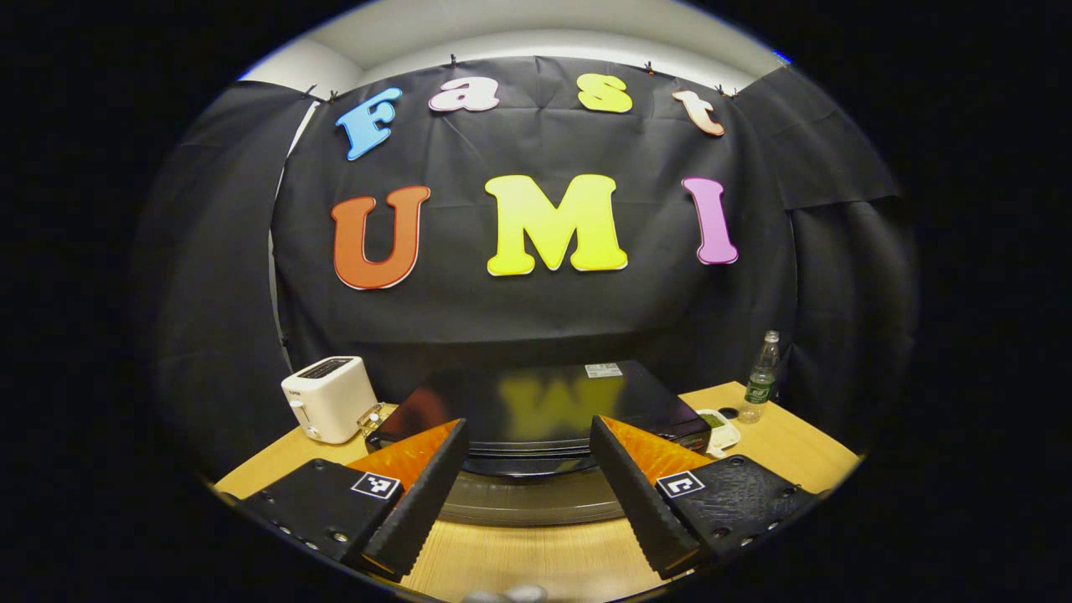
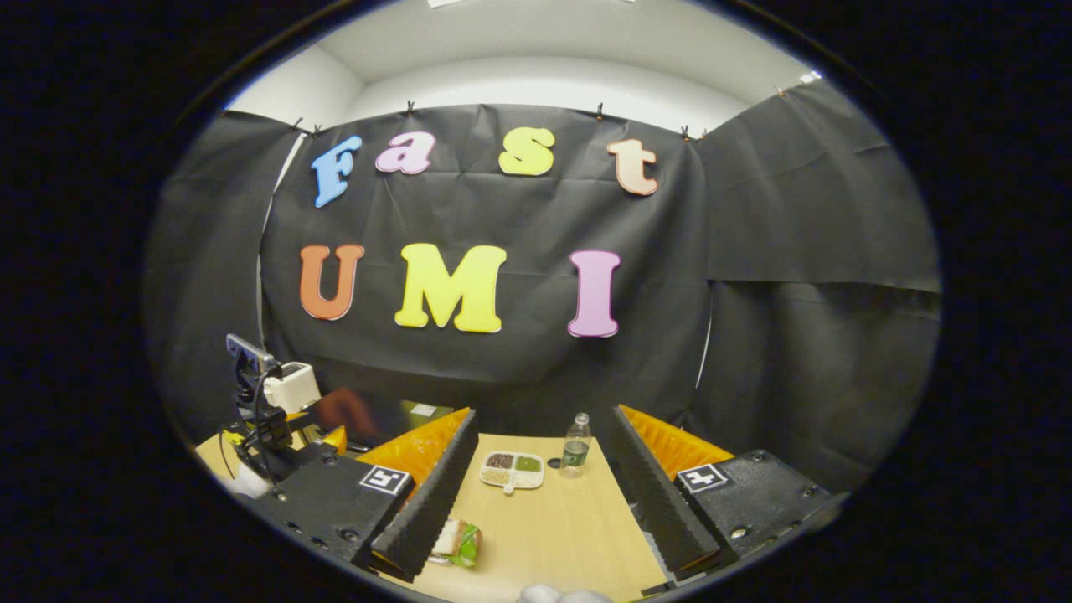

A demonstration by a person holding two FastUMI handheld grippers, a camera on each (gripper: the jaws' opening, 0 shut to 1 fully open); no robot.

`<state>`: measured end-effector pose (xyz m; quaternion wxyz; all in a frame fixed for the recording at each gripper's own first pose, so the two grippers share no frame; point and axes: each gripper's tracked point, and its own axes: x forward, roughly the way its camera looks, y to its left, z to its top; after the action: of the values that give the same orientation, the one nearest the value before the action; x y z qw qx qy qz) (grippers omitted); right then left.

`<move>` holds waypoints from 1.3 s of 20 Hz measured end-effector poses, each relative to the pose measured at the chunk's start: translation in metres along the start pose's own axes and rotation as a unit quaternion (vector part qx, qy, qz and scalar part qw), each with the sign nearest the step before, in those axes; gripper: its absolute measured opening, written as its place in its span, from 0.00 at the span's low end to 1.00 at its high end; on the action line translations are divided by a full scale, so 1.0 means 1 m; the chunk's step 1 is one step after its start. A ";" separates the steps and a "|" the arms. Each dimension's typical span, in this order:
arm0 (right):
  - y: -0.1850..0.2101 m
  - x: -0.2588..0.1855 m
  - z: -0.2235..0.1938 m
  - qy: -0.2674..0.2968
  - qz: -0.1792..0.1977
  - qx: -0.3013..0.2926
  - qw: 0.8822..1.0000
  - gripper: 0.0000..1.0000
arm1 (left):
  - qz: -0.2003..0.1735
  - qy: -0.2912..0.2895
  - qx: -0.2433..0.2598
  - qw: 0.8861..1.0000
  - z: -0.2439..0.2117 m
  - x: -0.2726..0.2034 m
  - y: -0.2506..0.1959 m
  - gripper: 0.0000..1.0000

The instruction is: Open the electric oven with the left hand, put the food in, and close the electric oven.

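Toaster point(image 1: 327, 396): we see it at the table's point(image 1: 536, 557) left, just beside the oven.
Oven point(image 1: 536, 402): it sits mid-table, door side toward us, straight ahead of our left tool.
Left tool point(image 1: 526, 494): we hold it wide open, gripping nothing.
Food point(image 2: 459, 542): a wrapped sandwich lies on the table by our right tool's left finger.
Right tool point(image 2: 536, 507): spread wide, empty.
Tray point(image 2: 512, 470), bottle point(image 2: 574, 446): farther back, side by side.

Gloss against matt in the booth

The oven point(image 1: 536, 402) has a glossy black top that mirrors; the table point(image 2: 553, 511) is smooth pale wood; the toaster point(image 1: 328, 398) is smooth white plastic; the bottle point(image 1: 760, 378) is clear plastic.
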<state>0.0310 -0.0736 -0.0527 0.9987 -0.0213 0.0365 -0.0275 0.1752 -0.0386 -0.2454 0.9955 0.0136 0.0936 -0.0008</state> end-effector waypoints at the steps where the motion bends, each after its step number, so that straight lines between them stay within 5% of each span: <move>1: -0.002 0.003 -0.003 0.005 -0.004 0.001 1.000 0.96 | 0.000 0.006 -0.001 1.000 -0.005 0.009 0.000 0.95; 10: 0.006 0.022 -0.011 0.021 -0.004 0.001 1.000 0.95 | -0.015 0.038 0.004 0.999 -0.035 0.033 0.000 0.99; 11: 0.008 0.023 -0.013 0.022 -0.003 -0.001 1.000 1.00 | -0.017 0.040 0.002 0.999 -0.036 0.032 0.000 0.90; 13: 0.008 0.023 -0.013 0.024 -0.003 -0.001 1.000 0.96 | -0.016 0.039 0.008 0.999 -0.035 0.036 0.002 0.98; 26: 0.014 0.013 -0.022 0.032 0.001 0.005 0.999 0.96 | -0.017 0.052 -0.001 0.998 -0.046 0.011 0.005 0.98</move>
<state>0.0432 -0.0609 -0.0758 0.9972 -0.0152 0.0684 -0.0277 0.1774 -0.0324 -0.2923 0.9891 0.0112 0.1460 -0.0164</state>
